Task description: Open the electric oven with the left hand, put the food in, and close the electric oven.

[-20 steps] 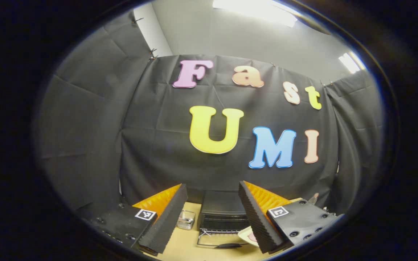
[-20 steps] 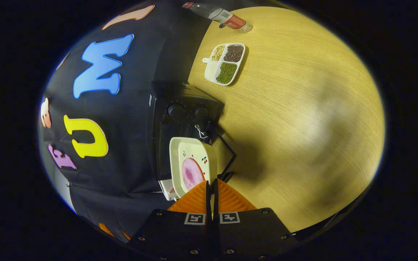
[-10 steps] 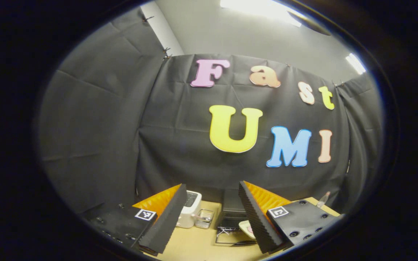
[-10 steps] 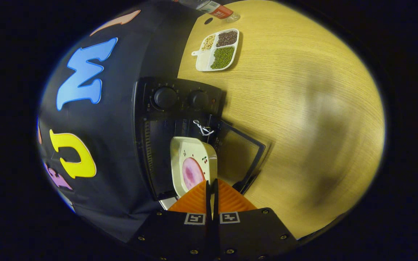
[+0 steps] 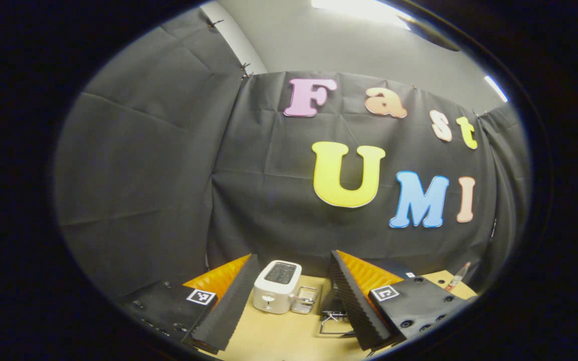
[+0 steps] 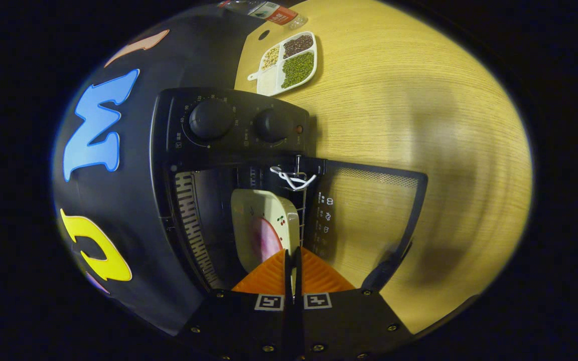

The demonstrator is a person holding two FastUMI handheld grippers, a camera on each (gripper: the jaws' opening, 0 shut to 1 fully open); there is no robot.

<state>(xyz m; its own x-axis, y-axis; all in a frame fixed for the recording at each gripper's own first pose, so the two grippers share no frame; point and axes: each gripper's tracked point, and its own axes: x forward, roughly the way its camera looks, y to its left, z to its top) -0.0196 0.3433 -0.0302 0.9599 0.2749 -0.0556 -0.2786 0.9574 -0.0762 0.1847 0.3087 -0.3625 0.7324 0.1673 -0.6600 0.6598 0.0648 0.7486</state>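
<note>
A black cloth wall backs a light wooden table (image 6: 419,100). In the right gripper view the scene is rolled sideways: the black oven (image 6: 229,130) fills the centre, its two knobs at about 11 o'clock, its door (image 6: 369,210) swung down flat over the table toward 3 o'clock, glass showing the wood grain through it. The right gripper (image 6: 291,260) sits at 6 o'clock, its fingers clenched on the near rim of a cream plate (image 6: 264,225) carrying a pink slice of food (image 6: 265,239). The plate is at the oven's mouth, its far half over the wire rack (image 6: 301,200) inside the cavity; whether it rests on the rack cannot be told. A white cord (image 6: 291,178) hangs at the door hinge, just past the plate. At 12 o'clock lie a divided tray (image 6: 286,65) of beans and, beyond it, a bottle (image 6: 264,9).

In the left gripper view the left gripper (image 5: 294,301) is held high, released, jaws wide apart with nothing between them. Past its fingers, at 6 o'clock, stand a white toaster (image 5: 277,287) and a small clear box (image 5: 305,300) just beside it, with the oven partly hidden behind the right-hand finger.
</note>
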